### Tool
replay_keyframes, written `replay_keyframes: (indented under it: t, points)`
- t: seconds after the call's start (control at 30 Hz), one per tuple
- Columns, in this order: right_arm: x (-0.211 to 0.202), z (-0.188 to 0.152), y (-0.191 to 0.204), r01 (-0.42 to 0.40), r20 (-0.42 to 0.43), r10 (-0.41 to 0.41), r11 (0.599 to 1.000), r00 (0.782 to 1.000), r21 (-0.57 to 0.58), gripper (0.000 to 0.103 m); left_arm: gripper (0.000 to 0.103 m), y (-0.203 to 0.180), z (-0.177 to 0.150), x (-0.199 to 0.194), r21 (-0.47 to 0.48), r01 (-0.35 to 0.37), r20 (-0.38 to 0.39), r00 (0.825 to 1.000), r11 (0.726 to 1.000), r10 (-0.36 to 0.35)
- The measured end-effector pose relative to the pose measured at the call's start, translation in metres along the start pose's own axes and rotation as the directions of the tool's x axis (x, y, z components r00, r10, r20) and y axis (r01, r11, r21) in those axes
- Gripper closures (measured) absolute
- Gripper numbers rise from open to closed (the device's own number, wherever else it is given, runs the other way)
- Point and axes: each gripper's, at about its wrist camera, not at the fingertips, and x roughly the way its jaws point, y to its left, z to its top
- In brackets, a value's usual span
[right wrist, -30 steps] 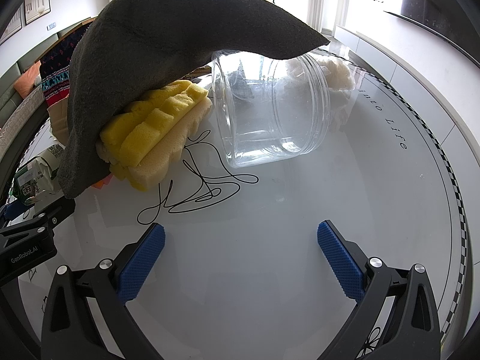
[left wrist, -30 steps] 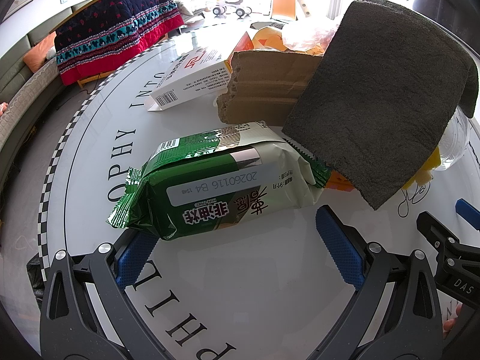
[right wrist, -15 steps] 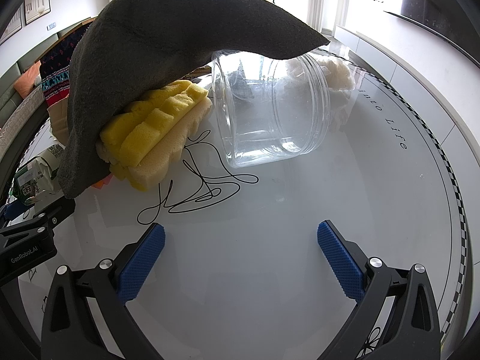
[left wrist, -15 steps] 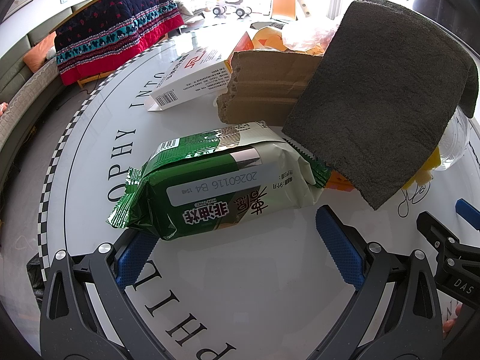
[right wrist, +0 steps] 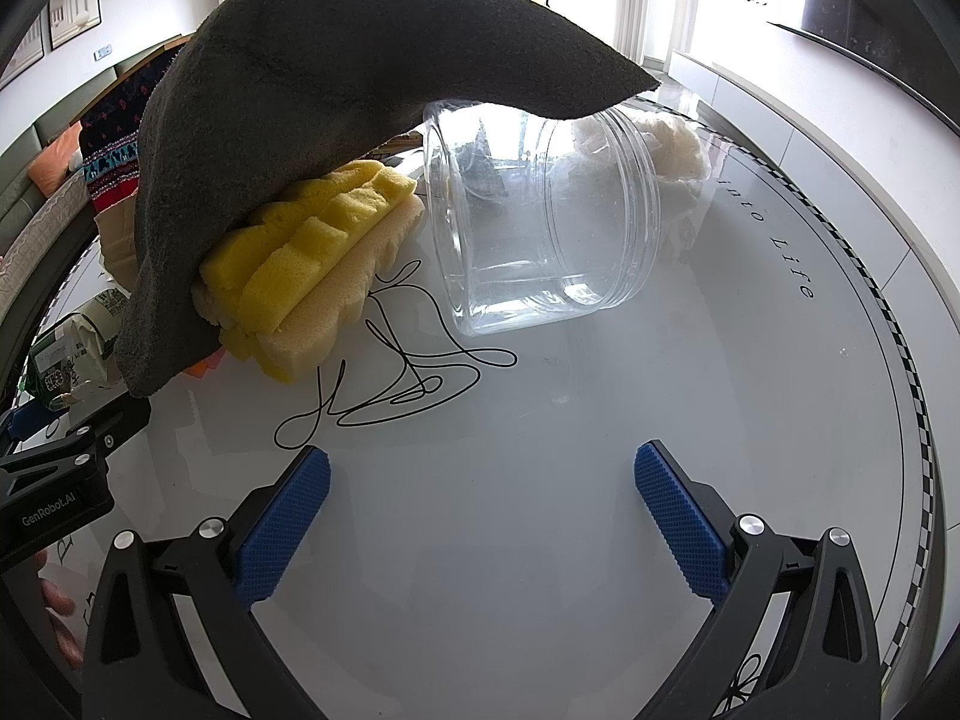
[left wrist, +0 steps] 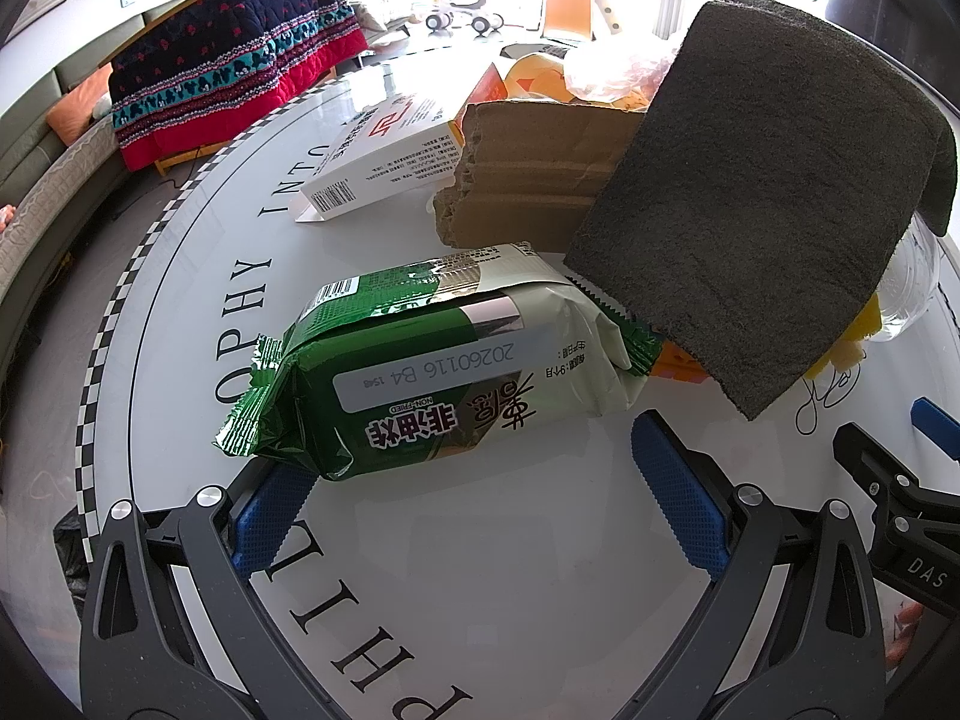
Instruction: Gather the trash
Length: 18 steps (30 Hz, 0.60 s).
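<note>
A green and cream snack packet [left wrist: 444, 372] lies on the white round table [left wrist: 480, 570], just ahead of my left gripper [left wrist: 474, 504], which is open with nothing in it. The packet's left end overlaps the left pad. Behind the packet are a torn cardboard piece [left wrist: 528, 180] and a white printed box [left wrist: 384, 150]. A dark grey cloth [left wrist: 756, 192] drapes over a yellow sponge [right wrist: 312, 258] and a clear plastic jar [right wrist: 540, 240] lying on its side. My right gripper [right wrist: 480, 522] is open over bare table, short of the jar.
A black string [right wrist: 396, 384] curls on the table in front of the sponge. White crumpled stuff [right wrist: 672, 144] lies behind the jar. Orange packaging and clear plastic [left wrist: 588, 72] sit at the far side. A sofa with a patterned blanket [left wrist: 234, 72] stands beyond the table edge.
</note>
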Motion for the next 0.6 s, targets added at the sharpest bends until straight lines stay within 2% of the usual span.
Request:
replay_keyframes:
  t: [0.4, 0.47, 0.53, 0.6]
  points:
    - [0.000, 0.000, 0.000, 0.000, 0.000, 0.000, 1.000, 1.000, 0.000, 0.002, 0.006, 0.000, 0.000, 0.000, -0.002, 0.003, 0.001, 1.000, 1.000, -0.003]
    - [-0.001, 0.000, -0.001, -0.005, 0.003, 0.005, 1.000, 1.000, 0.003, 0.002, 0.006, 0.005, 0.000, -0.003, -0.002, 0.037, -0.005, 0.999, 0.999, -0.037]
    - [-0.006, -0.001, -0.001, -0.036, -0.001, 0.036, 0.999, 0.999, 0.002, 0.002, 0.006, 0.017, -0.003, -0.013, -0.053, 0.096, 0.007, 0.995, 0.994, -0.096]
    - [-0.023, -0.001, -0.002, -0.066, 0.060, 0.066, 0.998, 0.996, -0.001, 0.002, 0.006, 0.034, -0.005, -0.035, -0.087, 0.135, 0.047, 0.990, 0.987, -0.131]
